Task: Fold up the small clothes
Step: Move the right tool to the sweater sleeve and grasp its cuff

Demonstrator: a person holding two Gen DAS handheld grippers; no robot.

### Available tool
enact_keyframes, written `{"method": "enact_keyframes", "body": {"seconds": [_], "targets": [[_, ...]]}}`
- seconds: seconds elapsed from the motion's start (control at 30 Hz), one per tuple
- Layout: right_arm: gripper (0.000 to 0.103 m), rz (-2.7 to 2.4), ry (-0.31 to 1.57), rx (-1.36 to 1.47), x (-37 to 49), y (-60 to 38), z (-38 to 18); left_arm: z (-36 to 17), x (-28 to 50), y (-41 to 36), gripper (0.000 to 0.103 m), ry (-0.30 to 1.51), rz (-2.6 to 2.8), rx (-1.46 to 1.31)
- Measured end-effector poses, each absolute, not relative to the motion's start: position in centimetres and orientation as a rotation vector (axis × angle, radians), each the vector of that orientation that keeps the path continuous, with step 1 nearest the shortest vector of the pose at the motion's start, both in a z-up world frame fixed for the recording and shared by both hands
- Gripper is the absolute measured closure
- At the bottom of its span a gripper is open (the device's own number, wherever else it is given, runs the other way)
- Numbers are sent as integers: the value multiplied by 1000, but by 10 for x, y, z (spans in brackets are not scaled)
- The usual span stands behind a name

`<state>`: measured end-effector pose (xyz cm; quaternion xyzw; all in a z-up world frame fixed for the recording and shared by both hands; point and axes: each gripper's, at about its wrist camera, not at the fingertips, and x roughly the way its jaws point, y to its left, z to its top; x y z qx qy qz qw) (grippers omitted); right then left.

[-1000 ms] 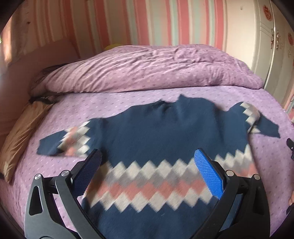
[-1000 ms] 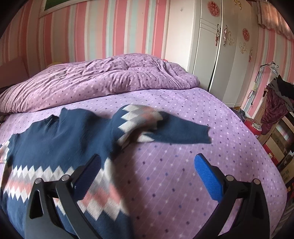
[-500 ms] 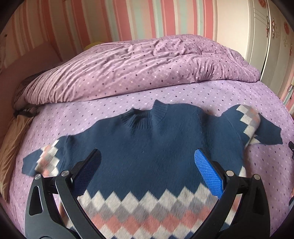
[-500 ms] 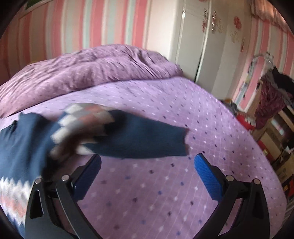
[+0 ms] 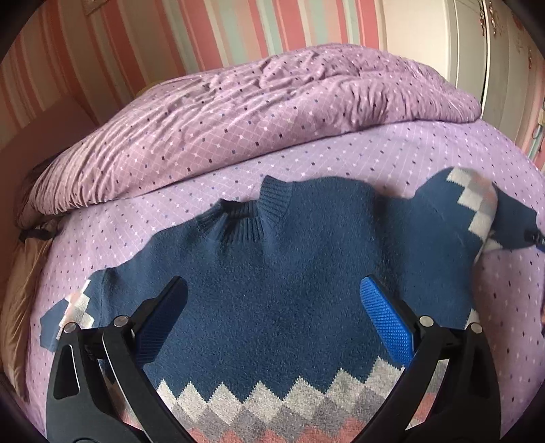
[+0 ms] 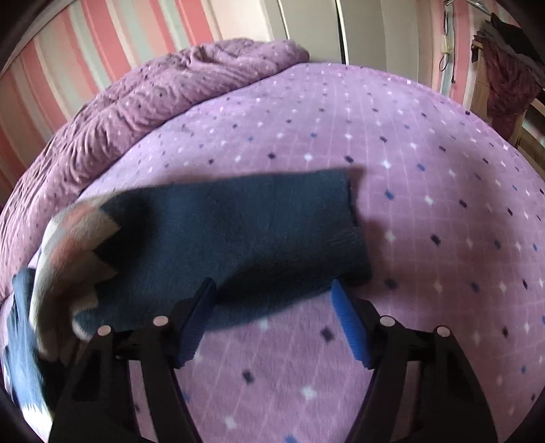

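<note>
Fingertips of the left gripper [image 5: 272, 306] stand wide apart, holding nothing, poised over the chest of the navy sweater [image 5: 282, 283]. Its blue pad [image 5: 386, 327] sits on the right side of the view and the darker pad [image 5: 163, 323] on the left, both above plain navy knit, just far of the zigzag band [image 5: 306, 405] of white, grey and pink diamonds that crosses the body at the near edge. Whether the pads touch the cloth cannot be told.

The right gripper [image 6: 272, 306] is also spread, less widely, with the sweater's right sleeve cuff [image 6: 259, 231] lying between and just beyond its two fingers; the near edge of the cuff reaches the fingertips, but the jaws are not closed on it. That view is blurred, so contact is unclear. Left of the cuff the sleeve bunches into its own diamond-pattern patch [image 6: 75, 238].

Spread front-up, the sweater lies on the purple dotted bedsheet [image 5: 425, 153], ribbed collar [image 5: 245, 214] toward the far side, left sleeve [image 5: 71, 306] stretched out to the left, right sleeve [image 5: 477, 204] to the right. A rumpled purple duvet [image 5: 259, 98] is heaped along the far side of the bed, before a pink-striped wall [image 5: 238, 30]. A white wardrobe [image 5: 477, 51] stands at far right.
</note>
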<state>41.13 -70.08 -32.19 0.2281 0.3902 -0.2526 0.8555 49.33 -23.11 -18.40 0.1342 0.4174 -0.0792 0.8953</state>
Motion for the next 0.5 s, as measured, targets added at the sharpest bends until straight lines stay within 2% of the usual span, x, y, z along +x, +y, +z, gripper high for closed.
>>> {"method": "enact_keyframes", "body": {"seconds": [0.03, 0.1, 0.13, 0.17, 0.33, 0.5], "targets": [[33, -531, 823, 481, 415, -702, -323, -185, 494, -231, 3, 871, -168, 283], [45, -543, 821, 485, 421, -706, -325, -184, 492, -230, 3, 867, -164, 296], [62, -551, 817, 486, 422, -707, -325, -183, 492, -229, 3, 864, -162, 299], [72, -550, 812, 494, 422, -710, -325, -182, 491, -228, 3, 861, -161, 298], [86, -549, 794, 458, 420, -708, -316, -176, 492, -223, 3, 855, -149, 298], [88, -597, 721, 336, 408, -692, -282, -165, 493, -215, 3, 838, -124, 309]]}}
